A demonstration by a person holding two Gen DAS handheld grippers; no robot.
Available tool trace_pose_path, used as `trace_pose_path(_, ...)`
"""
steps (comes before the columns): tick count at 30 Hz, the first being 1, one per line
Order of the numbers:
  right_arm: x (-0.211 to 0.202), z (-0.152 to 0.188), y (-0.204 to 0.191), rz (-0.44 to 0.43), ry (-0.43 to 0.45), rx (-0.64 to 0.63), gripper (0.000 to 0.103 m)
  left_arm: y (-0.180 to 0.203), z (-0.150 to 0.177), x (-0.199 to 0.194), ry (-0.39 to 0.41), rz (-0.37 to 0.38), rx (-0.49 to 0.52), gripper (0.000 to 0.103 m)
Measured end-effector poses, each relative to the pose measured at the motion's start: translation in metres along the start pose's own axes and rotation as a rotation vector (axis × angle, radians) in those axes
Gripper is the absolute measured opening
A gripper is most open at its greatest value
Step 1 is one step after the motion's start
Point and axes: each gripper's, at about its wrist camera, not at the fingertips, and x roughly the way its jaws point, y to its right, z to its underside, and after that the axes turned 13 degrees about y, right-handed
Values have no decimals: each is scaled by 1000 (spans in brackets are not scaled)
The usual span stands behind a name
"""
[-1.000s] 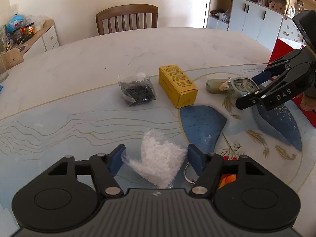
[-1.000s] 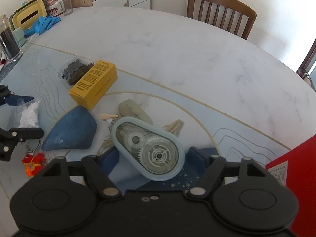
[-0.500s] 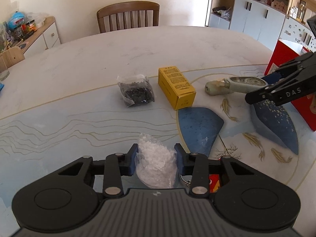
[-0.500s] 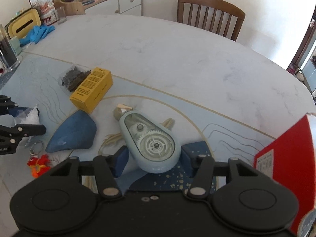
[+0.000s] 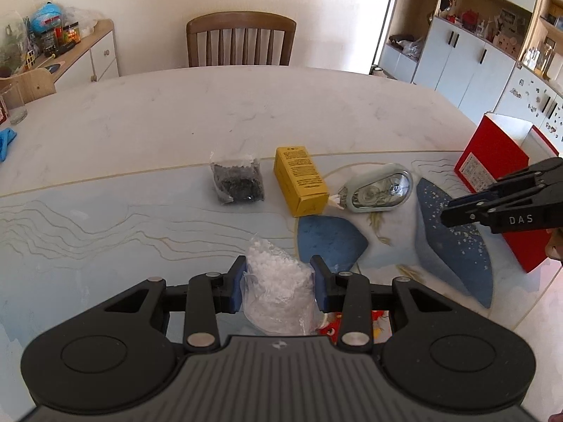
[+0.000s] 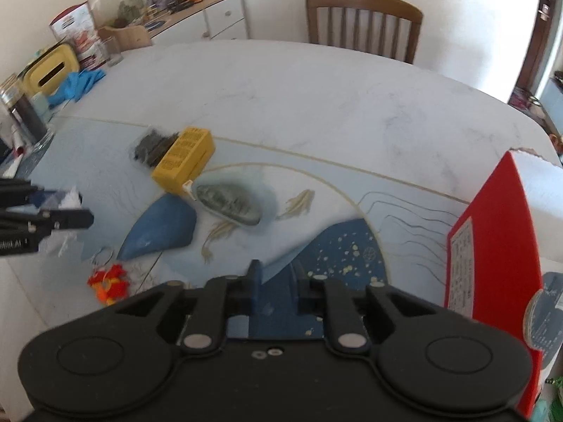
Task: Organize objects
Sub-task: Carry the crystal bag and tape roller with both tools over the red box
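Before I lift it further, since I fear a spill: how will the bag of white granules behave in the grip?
The bag is thin clear film, so it will likely sag and shift between the left gripper's pads. It looks light for its bulk. The film may slip; it already bulges upward.

Red-orange keychain toy (image 5: 373, 320): in the left wrist view mostly hidden behind the left gripper (image 5: 278, 283) and the bag of white granules (image 5: 278, 288); shape not readable there. Correction tape dispenser (image 6: 228, 204): motion-blurred in the right wrist view, gears indistinct. Red box (image 6: 492, 246): cut off by the right edge, label print too small to read; blue round item (image 6: 543, 320) at that edge unidentifiable.
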Motion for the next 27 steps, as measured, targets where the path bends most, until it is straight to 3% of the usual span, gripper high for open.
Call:
trace_pose_path(3,2,-5,-4,-2,4,-23,29,4,1,-4,0,4,0,37)
trace_pose_path(7,17,-13,-4,-7,0,-58,51,4,2,-5,-8,5,-10,37)
trace_pose_path(11,32,-25,-6,-24,11,-75,56,1,3,-6,-12,1,-22,37)
trace_pose_path(20,55,-40,-17,-53,-3,-183,54,-12,4,-1,-22,-13,-49,37)
trace_pose_path(27,49,-36,-26,-112,-7,-246,27,-11,5,3,-26,-8,-49,37)
